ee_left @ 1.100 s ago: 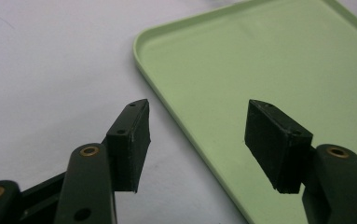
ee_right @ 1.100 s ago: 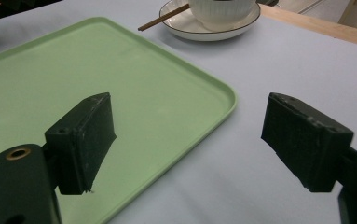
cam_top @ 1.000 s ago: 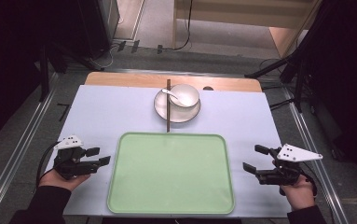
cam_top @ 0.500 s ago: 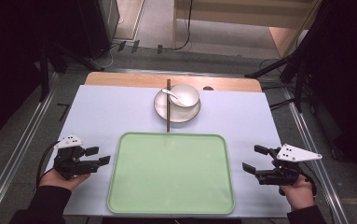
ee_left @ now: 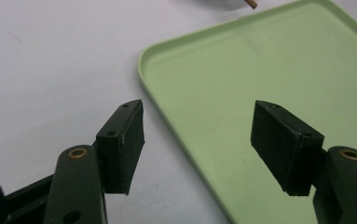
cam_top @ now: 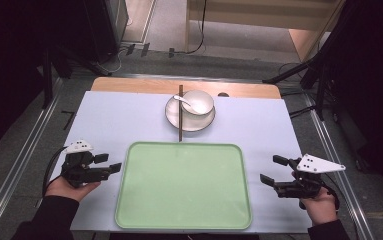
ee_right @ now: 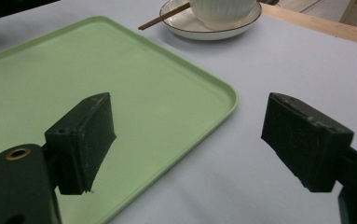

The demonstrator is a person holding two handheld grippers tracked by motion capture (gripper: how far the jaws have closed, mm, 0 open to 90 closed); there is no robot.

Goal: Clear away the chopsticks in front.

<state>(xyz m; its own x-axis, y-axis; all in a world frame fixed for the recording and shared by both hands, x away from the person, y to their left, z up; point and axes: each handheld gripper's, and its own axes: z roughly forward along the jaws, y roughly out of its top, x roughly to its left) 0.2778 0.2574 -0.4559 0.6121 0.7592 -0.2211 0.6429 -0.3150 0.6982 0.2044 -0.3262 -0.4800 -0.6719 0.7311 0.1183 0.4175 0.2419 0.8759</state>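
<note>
A light green tray (cam_top: 184, 185) lies bare at the near middle of the table. Behind it a white plate (cam_top: 175, 116) carries a white bowl (cam_top: 199, 102) with a white spoon (cam_top: 183, 100) in it. Dark chopsticks (cam_top: 180, 114) rest across the plate's left part, pointing at the tray. My left gripper (cam_top: 108, 164) rests left of the tray, open and holding nothing, its jaws straddling the tray's edge (ee_left: 185, 154) in the left gripper view. My right gripper (cam_top: 273, 171) sits right of the tray, open with nothing between its jaws, beside the tray's corner (ee_right: 227, 100).
The table has a pale lilac top (cam_top: 119, 120) with a wooden strip (cam_top: 129, 85) along the far edge. Metal rails run down the floor on both sides. Dark stands and cables lie beyond the table.
</note>
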